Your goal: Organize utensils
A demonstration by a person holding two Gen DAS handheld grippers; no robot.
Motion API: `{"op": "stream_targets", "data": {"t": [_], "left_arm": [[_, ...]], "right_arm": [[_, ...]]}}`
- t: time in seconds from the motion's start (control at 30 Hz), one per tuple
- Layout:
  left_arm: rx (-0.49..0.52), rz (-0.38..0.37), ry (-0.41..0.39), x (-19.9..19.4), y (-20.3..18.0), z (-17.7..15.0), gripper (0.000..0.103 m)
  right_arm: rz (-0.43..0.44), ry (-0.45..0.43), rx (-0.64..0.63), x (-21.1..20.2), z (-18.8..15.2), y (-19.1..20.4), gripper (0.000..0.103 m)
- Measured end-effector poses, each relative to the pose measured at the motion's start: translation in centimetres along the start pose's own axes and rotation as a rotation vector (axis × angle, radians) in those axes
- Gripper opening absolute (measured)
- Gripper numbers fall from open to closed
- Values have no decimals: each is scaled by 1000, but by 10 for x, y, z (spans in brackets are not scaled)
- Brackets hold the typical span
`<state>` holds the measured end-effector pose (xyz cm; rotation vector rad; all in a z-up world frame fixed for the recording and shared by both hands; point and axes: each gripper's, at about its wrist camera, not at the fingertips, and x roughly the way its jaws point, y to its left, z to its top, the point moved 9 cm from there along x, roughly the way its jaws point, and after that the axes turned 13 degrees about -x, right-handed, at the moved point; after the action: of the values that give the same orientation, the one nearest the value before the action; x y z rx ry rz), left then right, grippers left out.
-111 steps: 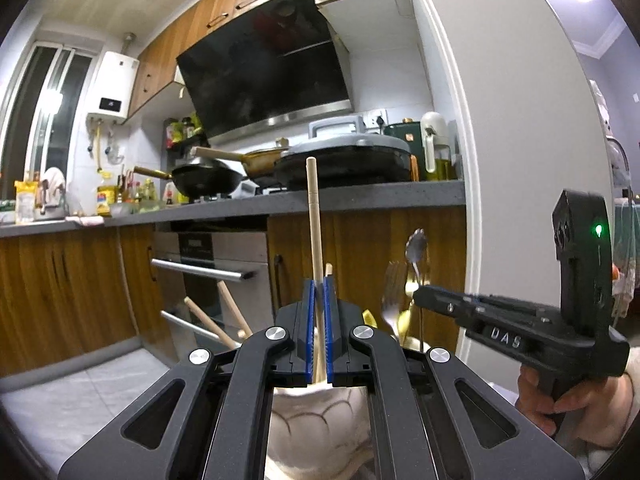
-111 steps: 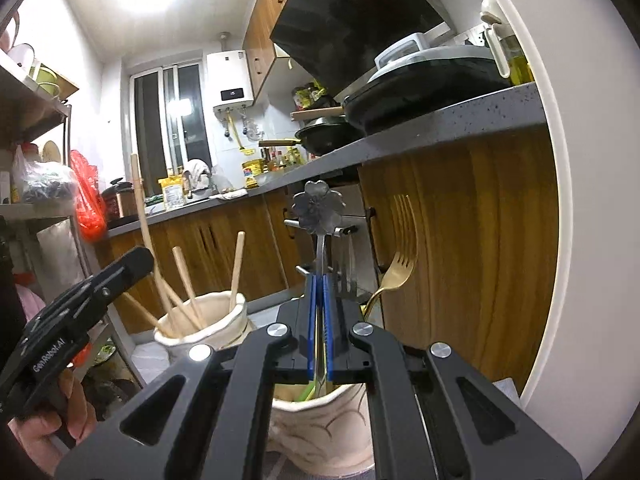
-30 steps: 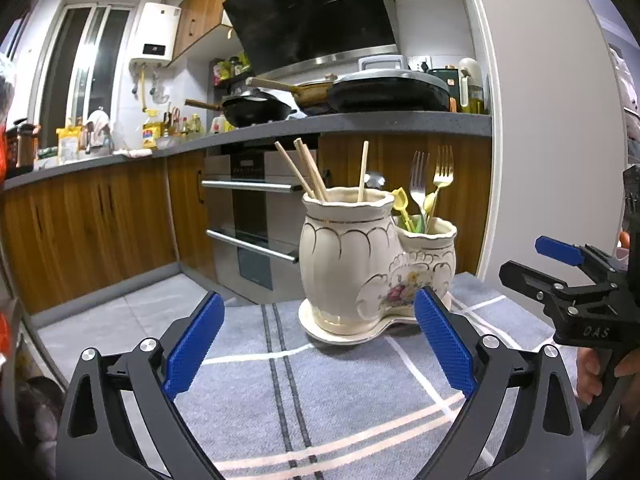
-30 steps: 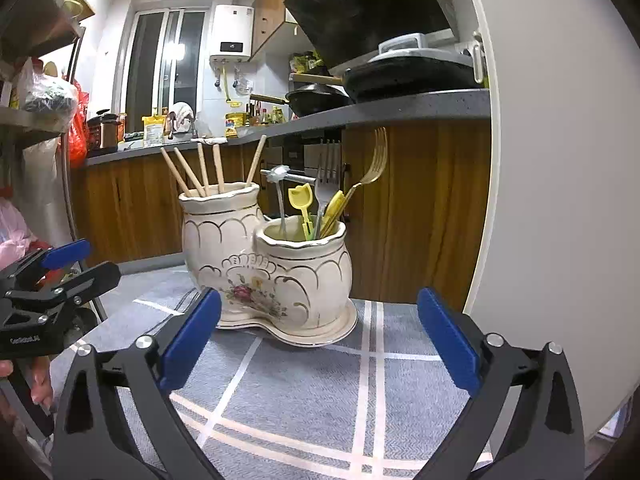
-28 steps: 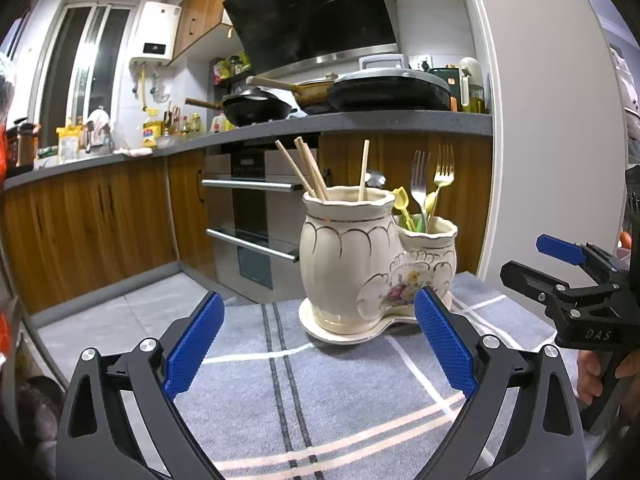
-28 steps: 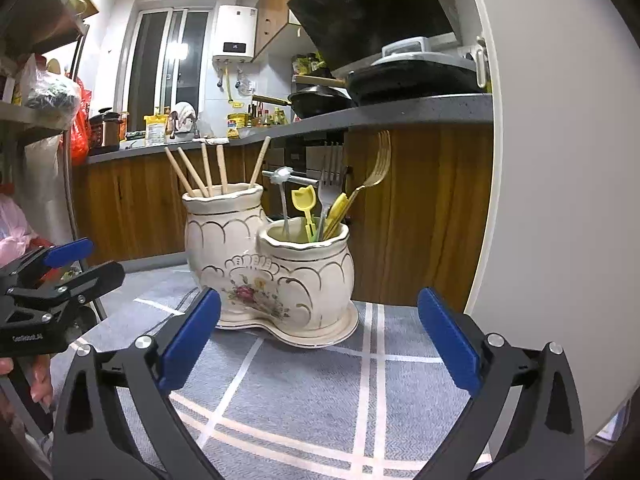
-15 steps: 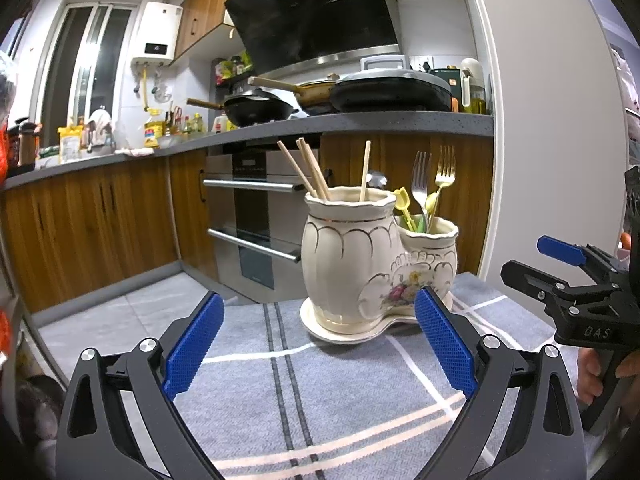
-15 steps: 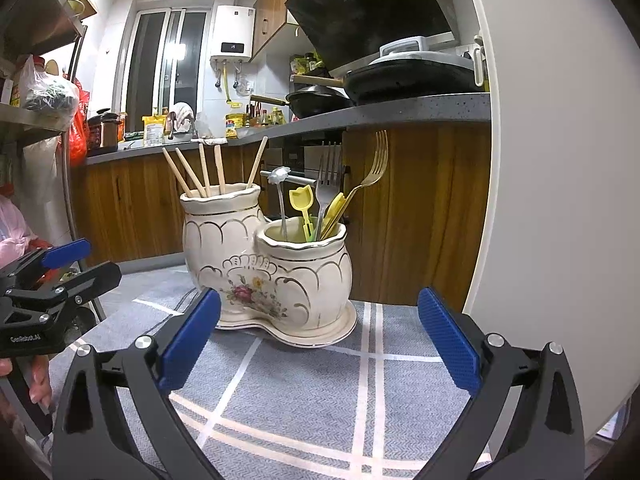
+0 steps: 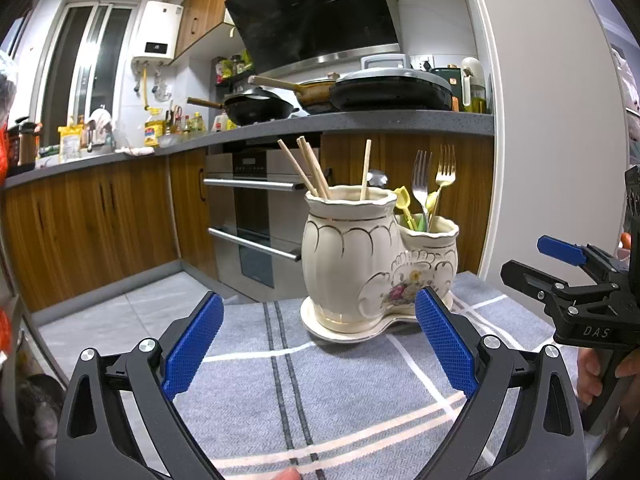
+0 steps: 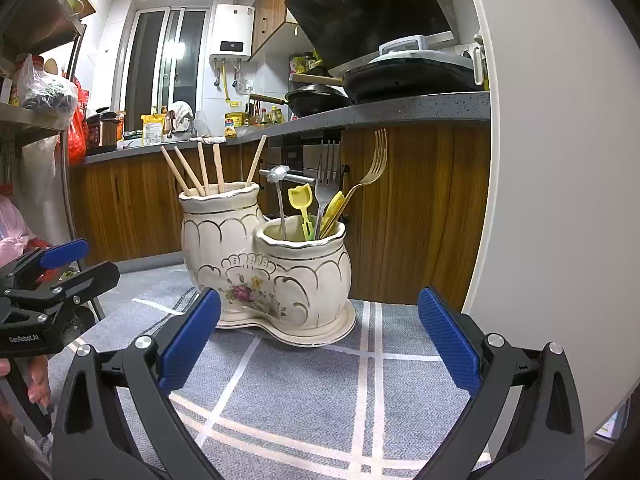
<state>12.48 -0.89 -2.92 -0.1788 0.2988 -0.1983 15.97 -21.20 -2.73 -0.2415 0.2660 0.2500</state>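
Observation:
A cream ceramic double utensil holder (image 9: 352, 256) (image 10: 264, 264) stands on a grey checked cloth (image 9: 320, 392). Its taller pot holds several wooden chopsticks (image 9: 312, 170) (image 10: 200, 172). Its shorter pot (image 10: 302, 268) holds a silver fork (image 10: 326, 172), a gold fork (image 10: 372, 172), a silver flower-handled spoon (image 10: 279, 176) and yellow plastic picks (image 10: 301, 200). My left gripper (image 9: 318, 340) is open and empty, a little in front of the holder. My right gripper (image 10: 318, 338) is open and empty, also in front of it. Each gripper shows in the other's view, the right (image 9: 568, 280) and the left (image 10: 52, 280).
The cloth's table (image 10: 372, 380) stands beside a white wall (image 10: 560, 160) on the right. Behind are wooden cabinets (image 9: 100, 220), an oven (image 9: 256, 216) and a counter with pans (image 9: 360, 92). A metal shelf (image 10: 36, 120) stands at the left.
3.7 s ago my left gripper was shut on a chopstick and my right on the flower-handled spoon, over the pots. Both now stand open and drawn back. Nothing visibly moved in the last second.

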Motion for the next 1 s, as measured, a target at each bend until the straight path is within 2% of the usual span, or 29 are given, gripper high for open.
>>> {"op": "stream_targets", "data": {"t": [1.0], "left_arm": [[0,-2,4,0,0,-1,97]], "right_arm": [[1,1,-1,0,0,-1,98]]}}
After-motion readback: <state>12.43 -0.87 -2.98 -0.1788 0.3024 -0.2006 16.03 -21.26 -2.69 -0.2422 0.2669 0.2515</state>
